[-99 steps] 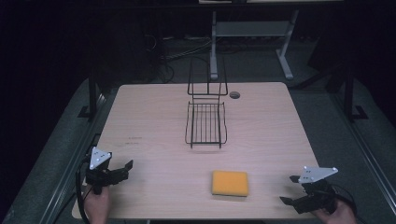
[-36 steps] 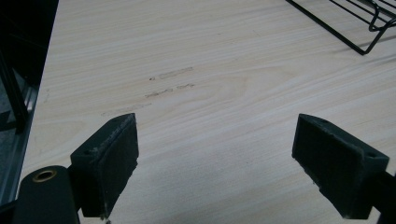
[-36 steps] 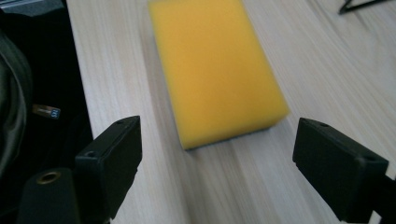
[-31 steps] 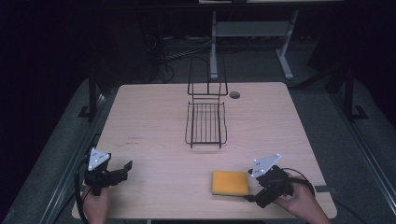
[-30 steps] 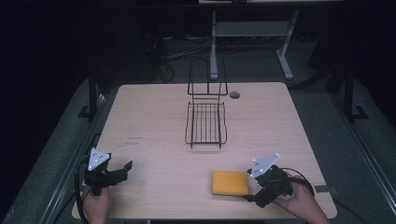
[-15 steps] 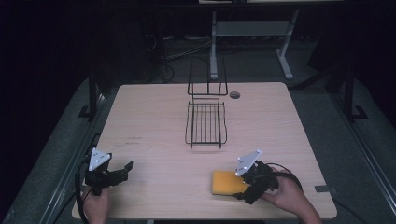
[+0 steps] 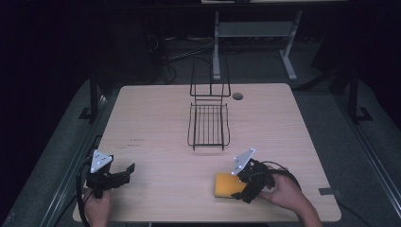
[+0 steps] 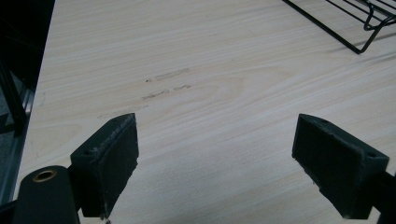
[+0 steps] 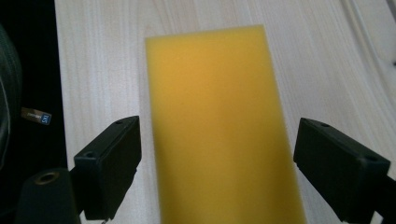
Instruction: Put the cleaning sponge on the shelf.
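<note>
The flat yellow rectangular foam sponge (image 7: 227, 185) lies on the pale wooden table (image 7: 156, 118), on the near side of the black wire dish rack (image 7: 208, 124) and a little toward the person's right of it, well apart from it. The right gripper (image 7: 245, 187) sits over the sponge's right end with its jaws spread wide; in the right gripper view the sponge (image 9: 219, 126) runs lengthwise between the two black pads (image 9: 112, 163), a sliver of table showing on either side, so nothing is clamped yet. The sponge looks light and soft: it will likely squash under the pads rather than slip, and it should not break, but a grip at one tip could let the rest droop. The best hold, I judge, is across its narrow width on the two long side faces, well in from the end, closing only until the foam gives a little. The left gripper (image 7: 113, 176) rests toward the person's left of the rack, near the table's front edge, its jaws also wide apart over bare wood and holding nothing. Compared with a few seconds ago, the right gripper has travelled from the table's front right corner in to the sponge, while the sponge, the rack and the left gripper have not moved.
</note>
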Tool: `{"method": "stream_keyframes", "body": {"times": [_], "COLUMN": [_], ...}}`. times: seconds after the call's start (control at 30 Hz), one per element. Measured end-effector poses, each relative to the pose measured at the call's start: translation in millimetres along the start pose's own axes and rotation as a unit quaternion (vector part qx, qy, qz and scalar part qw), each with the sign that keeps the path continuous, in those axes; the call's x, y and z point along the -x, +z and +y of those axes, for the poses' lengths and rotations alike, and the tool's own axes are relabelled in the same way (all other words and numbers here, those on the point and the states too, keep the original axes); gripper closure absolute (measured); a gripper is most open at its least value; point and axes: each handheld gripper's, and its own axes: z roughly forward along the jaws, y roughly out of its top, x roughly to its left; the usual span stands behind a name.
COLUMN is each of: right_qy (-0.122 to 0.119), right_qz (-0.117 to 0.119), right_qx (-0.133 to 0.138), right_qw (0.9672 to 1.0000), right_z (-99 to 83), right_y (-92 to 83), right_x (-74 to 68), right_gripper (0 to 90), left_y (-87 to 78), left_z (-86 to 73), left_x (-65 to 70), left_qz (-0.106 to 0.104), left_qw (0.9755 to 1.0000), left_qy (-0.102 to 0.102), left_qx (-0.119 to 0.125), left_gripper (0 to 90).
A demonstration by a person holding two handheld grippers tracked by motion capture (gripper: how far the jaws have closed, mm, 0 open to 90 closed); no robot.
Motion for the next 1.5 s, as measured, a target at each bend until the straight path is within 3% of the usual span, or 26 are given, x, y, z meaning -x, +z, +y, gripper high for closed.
{"method": "stream_keyframes", "body": {"times": [0.6,0.87,1.5], "right_qy": [-0.012,-0.010,-0.018], "right_qz": [0.020,0.032,0.024], "right_qx": [-0.035,-0.038,-0.033], "right_qw": [0.9991,0.9987,0.9990], "right_z": [7.1,4.8,2.7], "right_y": [16.2,22.6,25.5], "right_x": [6.7,10.3,6.7], "right_gripper": [14.7,14.1,18.4], "left_y": [0.2,-0.2,0.4], "left_z": [0.3,0.6,0.5], "left_x": [-0.2,-0.4,-0.1], "left_qz": [-0.001,-0.003,-0.006], "left_qw": [1.0000,1.0000,1.0000], "left_qy": [0.001,0.002,0.003], "left_qx": [-0.001,0.001,0.000], "left_gripper": [14.1,14.0,14.1]}}
